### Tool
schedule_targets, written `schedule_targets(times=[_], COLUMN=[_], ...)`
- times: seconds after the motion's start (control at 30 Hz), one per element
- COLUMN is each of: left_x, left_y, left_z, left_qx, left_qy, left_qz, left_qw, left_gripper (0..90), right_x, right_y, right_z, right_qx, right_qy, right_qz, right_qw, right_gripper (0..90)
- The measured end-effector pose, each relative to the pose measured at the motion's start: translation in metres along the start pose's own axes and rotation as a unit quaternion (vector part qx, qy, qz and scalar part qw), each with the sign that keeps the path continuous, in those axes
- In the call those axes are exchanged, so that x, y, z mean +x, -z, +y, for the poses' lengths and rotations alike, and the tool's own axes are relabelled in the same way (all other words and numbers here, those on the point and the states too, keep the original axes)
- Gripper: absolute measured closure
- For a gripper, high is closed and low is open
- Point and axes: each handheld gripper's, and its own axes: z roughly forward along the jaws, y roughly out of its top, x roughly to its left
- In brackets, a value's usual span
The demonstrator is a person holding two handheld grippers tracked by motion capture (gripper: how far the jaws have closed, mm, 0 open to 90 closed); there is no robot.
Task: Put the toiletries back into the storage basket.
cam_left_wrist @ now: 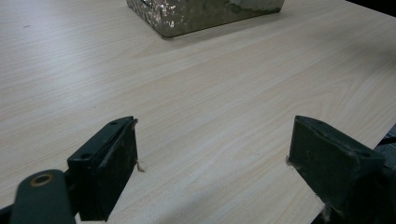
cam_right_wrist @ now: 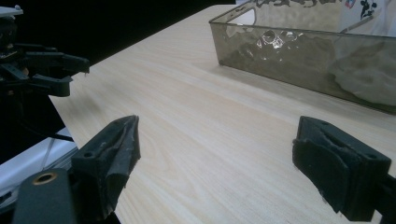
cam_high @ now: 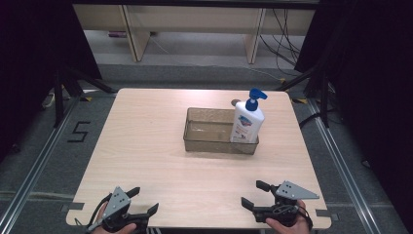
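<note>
A white pump bottle (cam_high: 247,120) with a blue pump head stands upright in the right end of a smoky clear plastic bin (cam_high: 207,130) at the middle of the wooden table (cam_high: 146,146). My left gripper (cam_high: 143,201) rests at the near left edge, open, nothing between its jaws. My right gripper (cam_high: 255,193) sits at the near right edge, open and holding nothing. The bin's corner (cam_left_wrist: 187,16) lies far ahead of the left gripper (cam_left_wrist: 212,149). In the right gripper view the bin's wall (cam_right_wrist: 299,51) is ahead of the open gripper (cam_right_wrist: 217,149), and the left gripper (cam_right_wrist: 51,70) shows at far left.
A small dark round object (cam_high: 235,103) lies just behind the bin. Black stands (cam_high: 63,83) flank the table, and wooden furniture legs (cam_high: 136,34) and cables (cam_high: 282,39) lie on the floor beyond. A "5" mark (cam_high: 79,131) is on the floor at left.
</note>
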Motion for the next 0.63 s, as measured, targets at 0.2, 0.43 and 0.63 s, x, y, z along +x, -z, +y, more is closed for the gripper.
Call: schedule_targets(times=[0.2,0.43,0.63], left_x=[0.0003,-0.0009,-0.001], left_y=[-0.0002,-0.0006,-0.0011], left_z=[0.0,-0.0006,-0.0008], left_qx=[0.0,-0.001,-0.003], left_qy=[-0.001,0.011,0.014], left_qz=[0.0,0.0,-0.001], left_qw=[1.0,0.9999,0.9999], left_gripper=[14.9,14.8,14.9], right_x=[0.0004,0.0,0.0003], right_y=[0.0004,0.001,0.0006], right_z=[-0.001,-0.001,-0.0012], right_qx=[0.001,0.002,0.008], right_qy=[-0.001,0.003,0.0], right_qz=[0.006,0.004,0.006], right_qw=[1.0,1.0,1.0], right_gripper=[15.5,15.5,15.5])
